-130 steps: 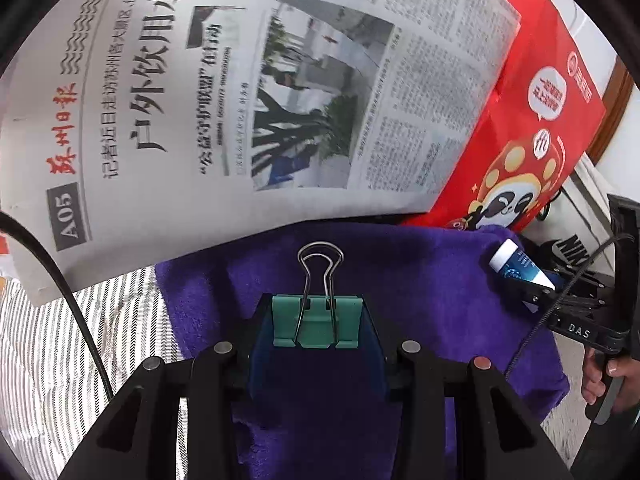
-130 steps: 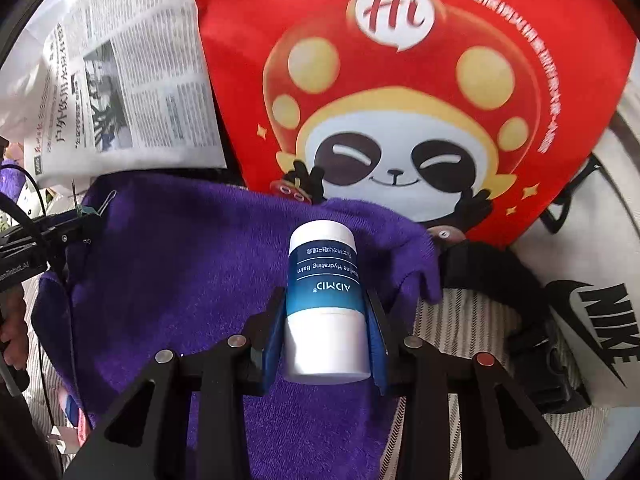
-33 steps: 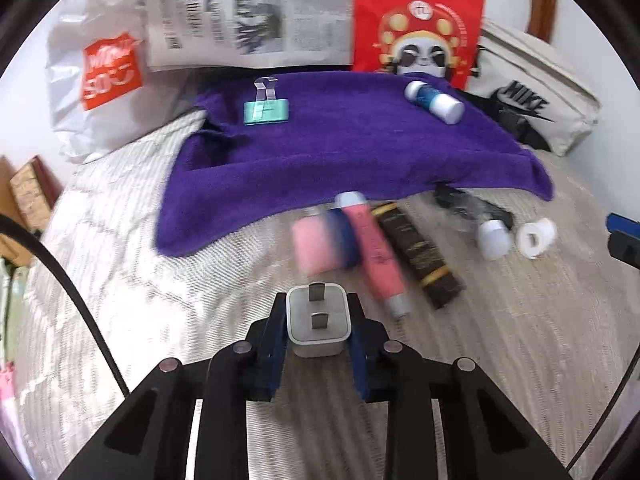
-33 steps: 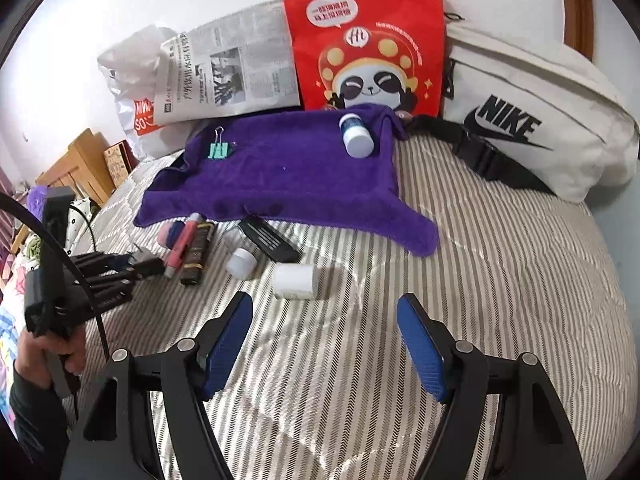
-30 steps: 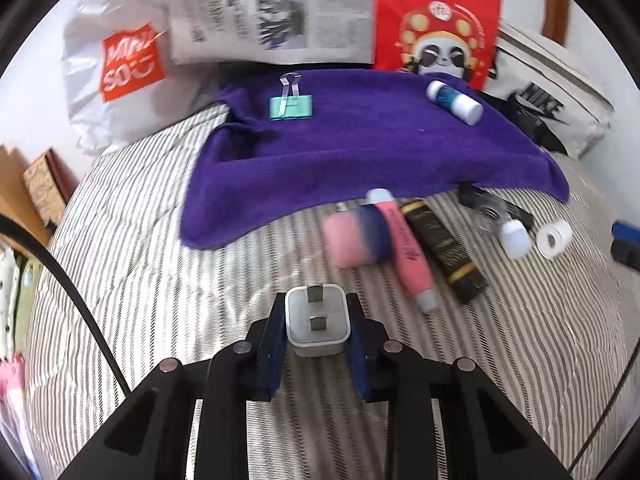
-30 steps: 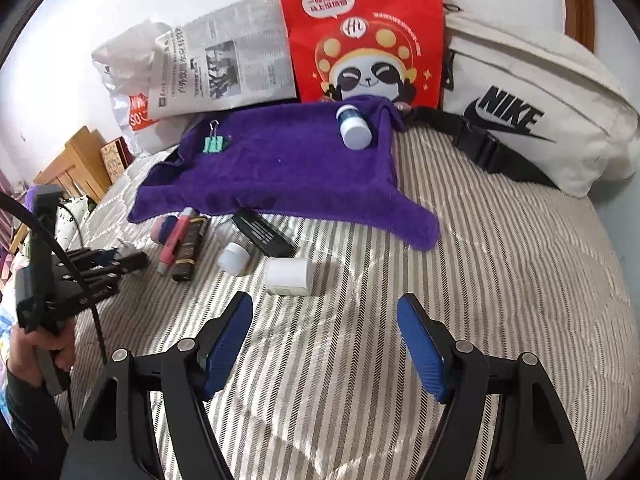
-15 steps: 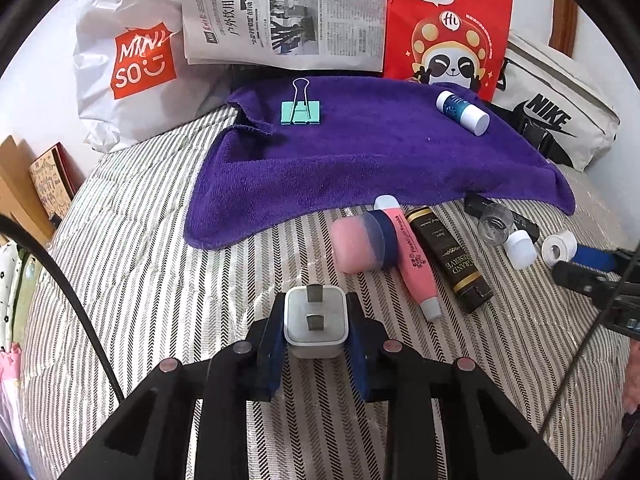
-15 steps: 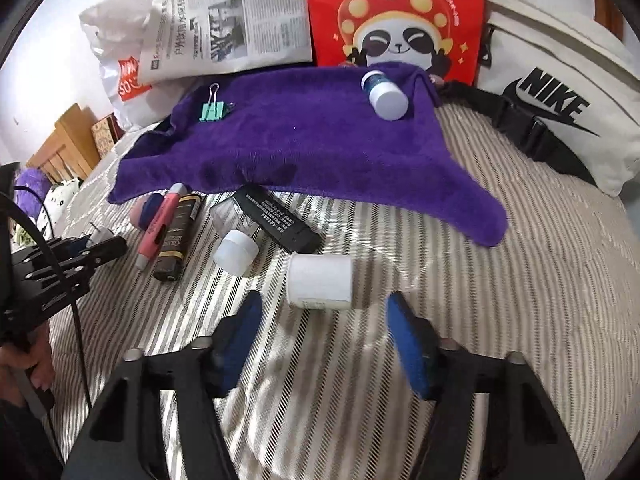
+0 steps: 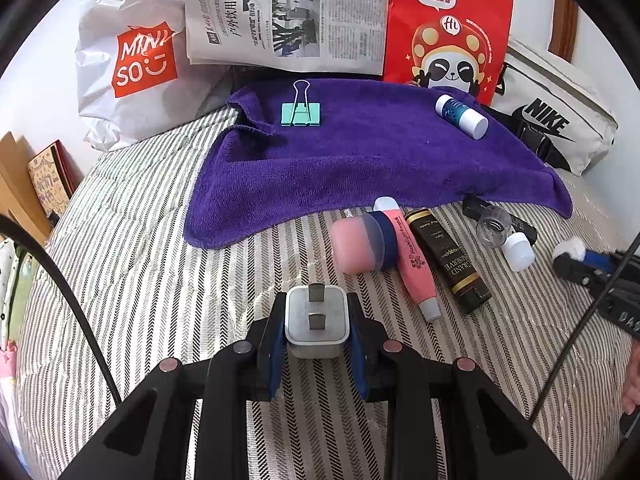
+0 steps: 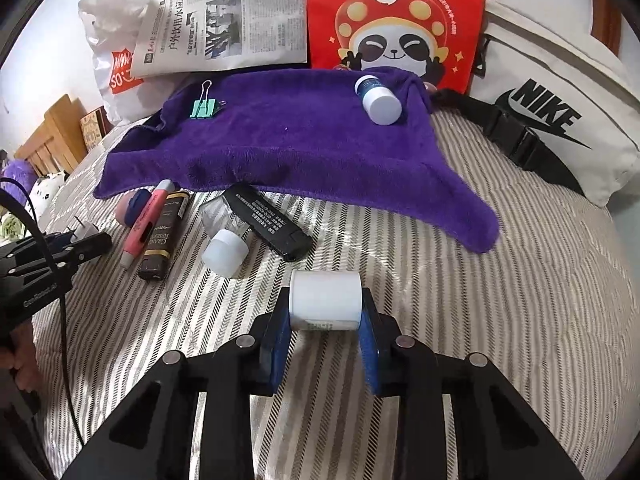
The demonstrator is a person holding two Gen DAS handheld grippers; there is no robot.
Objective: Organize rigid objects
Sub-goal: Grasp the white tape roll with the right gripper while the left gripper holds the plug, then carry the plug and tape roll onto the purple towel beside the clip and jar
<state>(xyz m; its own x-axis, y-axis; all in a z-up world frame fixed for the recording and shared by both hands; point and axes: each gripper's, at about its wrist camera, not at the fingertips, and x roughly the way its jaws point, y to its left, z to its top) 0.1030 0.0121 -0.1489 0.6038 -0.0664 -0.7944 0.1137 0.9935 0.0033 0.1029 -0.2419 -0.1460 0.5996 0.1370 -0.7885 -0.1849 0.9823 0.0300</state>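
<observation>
Right wrist: white jar [image 10: 325,295] btwn claw [image 10: 325,326] pads.

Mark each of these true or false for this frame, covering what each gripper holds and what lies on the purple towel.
1. The left gripper is shut on the white plug adapter. True.
2. The green binder clip lies on the striped bedding. False: it lies on the purple towel, near its back left corner.
3. The right gripper has the white cylinder between its blue pads. True.
4. The blue and white bottle stands upright on the towel. False: it lies on its side.
5. The pink tube and the dark tube rest on the towel. False: both lie on the striped bedding, in front of the towel.
</observation>
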